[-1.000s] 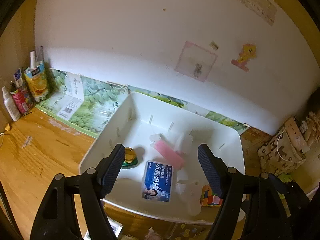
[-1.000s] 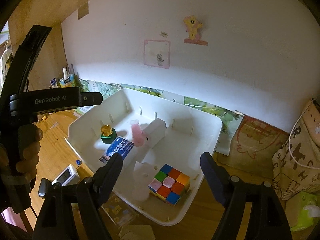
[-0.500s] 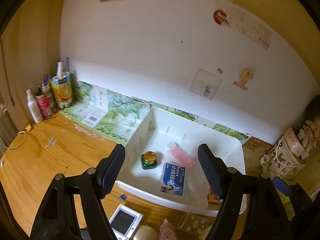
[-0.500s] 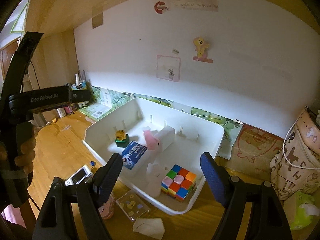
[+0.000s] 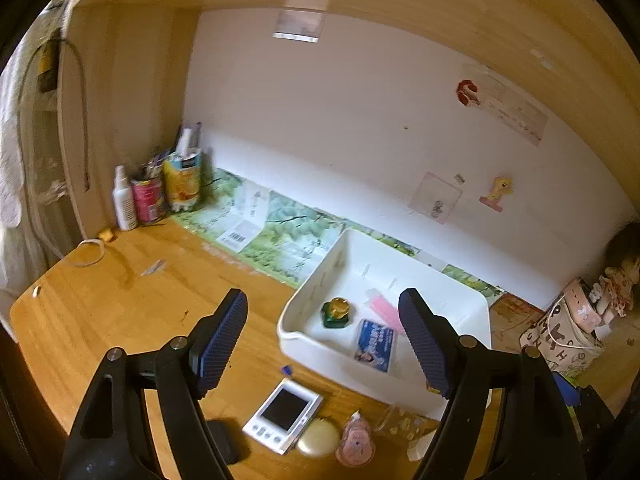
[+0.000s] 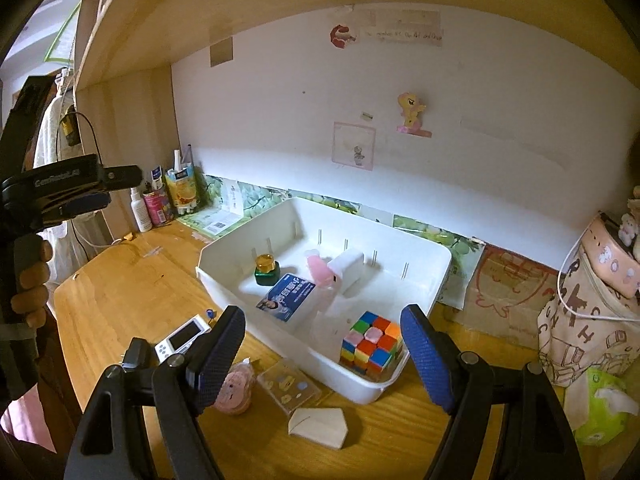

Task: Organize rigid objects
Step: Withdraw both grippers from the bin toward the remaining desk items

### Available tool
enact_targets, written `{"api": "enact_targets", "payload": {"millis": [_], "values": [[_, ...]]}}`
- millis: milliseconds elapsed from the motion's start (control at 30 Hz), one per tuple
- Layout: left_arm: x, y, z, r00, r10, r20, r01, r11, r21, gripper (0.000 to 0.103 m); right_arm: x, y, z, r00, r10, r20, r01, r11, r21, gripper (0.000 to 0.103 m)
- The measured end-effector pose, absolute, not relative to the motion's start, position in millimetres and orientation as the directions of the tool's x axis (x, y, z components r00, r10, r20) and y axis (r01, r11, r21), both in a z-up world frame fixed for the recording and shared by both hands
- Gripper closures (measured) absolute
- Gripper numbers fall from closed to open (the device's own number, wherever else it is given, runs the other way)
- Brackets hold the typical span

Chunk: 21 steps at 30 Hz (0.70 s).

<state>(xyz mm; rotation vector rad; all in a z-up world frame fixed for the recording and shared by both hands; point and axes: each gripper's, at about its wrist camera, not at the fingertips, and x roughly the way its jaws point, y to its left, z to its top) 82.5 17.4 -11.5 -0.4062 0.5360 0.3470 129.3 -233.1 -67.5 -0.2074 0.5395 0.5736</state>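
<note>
White bin [image 6: 420, 280] on worktop [image 5: 120, 312] holds cube [image 6: 370, 346], blue card [image 6: 286, 298], green jar [image 6: 266, 270]; both grippers [image 5: 322, 340] [image 6: 322, 350] hover, jaws wide, empty; between picks, judged; next: white device [image 5: 286, 408] needs a flat edge pinch.

Both wrist views look down from above the desk [image 5: 120, 312] toward the wall, sharing the white bin [image 6: 420, 276].
</note>
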Motion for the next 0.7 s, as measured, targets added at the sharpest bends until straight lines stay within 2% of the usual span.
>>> {"api": "enact_targets", "payload": {"millis": [300,500,700], "values": [[49,27,-23,0.778,0.236,-0.582,-0.491,0.806,-0.329,0.022,122,-242,-82,0.649,0.498,-0.575,-0.573,0.818,0.062,0.022],[40,29,-25,0.748,0.28,-0.601,-0.528,0.801,-0.283,0.022,118,-245,-96,0.614,0.507,-0.605,-0.567,0.817,0.108,0.022],[37,34,-36,0.728,0.271,-0.629,-0.539,0.794,-0.282,0.022,117,-245,-114,0.56,0.503,-0.659,-0.55,0.82,0.158,0.022]]}}
